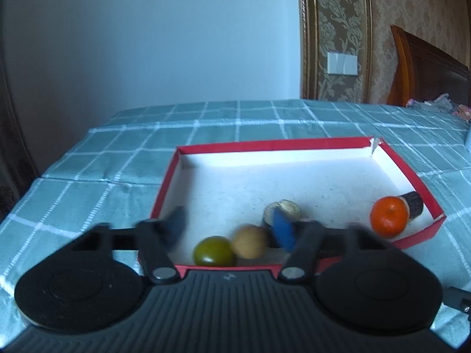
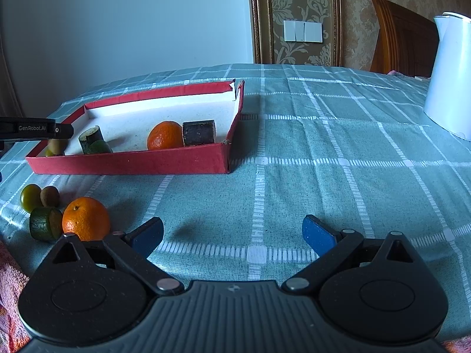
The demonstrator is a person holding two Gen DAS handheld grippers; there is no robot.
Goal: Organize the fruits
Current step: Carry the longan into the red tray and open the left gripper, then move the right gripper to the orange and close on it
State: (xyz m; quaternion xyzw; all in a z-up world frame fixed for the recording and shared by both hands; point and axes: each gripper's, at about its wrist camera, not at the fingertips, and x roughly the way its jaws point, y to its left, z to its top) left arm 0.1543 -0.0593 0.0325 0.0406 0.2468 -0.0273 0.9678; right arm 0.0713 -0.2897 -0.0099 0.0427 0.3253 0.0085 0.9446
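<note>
Two hand-held grippers are mine, one in each hand, above a tabletop (image 2: pixel 323 153) covered in a teal checked cloth. My left hand-held gripper (image 1: pixel 229 229) hangs over the near edge of a shallow red box (image 1: pixel 265 145) with a white floor; its blue pads stand wide apart and hold nothing. Between those pads, just inside the near wall, a green round fruit (image 1: pixel 213 251) and a tan round fruit (image 1: pixel 249 241) lie touching each other. Behind the right pad sits a green-skinned cut piece with a pale end (image 1: pixel 284 210). At the box's right near corner an orange (image 1: pixel 389 216) rests against a dark cylinder-shaped piece (image 1: pixel 413 206).

My right hand-held gripper (image 2: pixel 232 235) hovers over bare cloth, its blue pads spread wide and empty. From this view the red box lies ahead and to the left. On the cloth outside it, near my left pad, four pieces cluster: a second orange (image 2: pixel 86 218), a green cut piece (image 2: pixel 45 224) touching it, a small green fruit (image 2: pixel 31 197) and a small brown fruit (image 2: pixel 50 196) just behind. A white kettle (image 2: pixel 450 73) stands at the far right of the tabletop. Patterned wallpaper with a light switch plate (image 2: pixel 302 31) fills the wall beyond.
</note>
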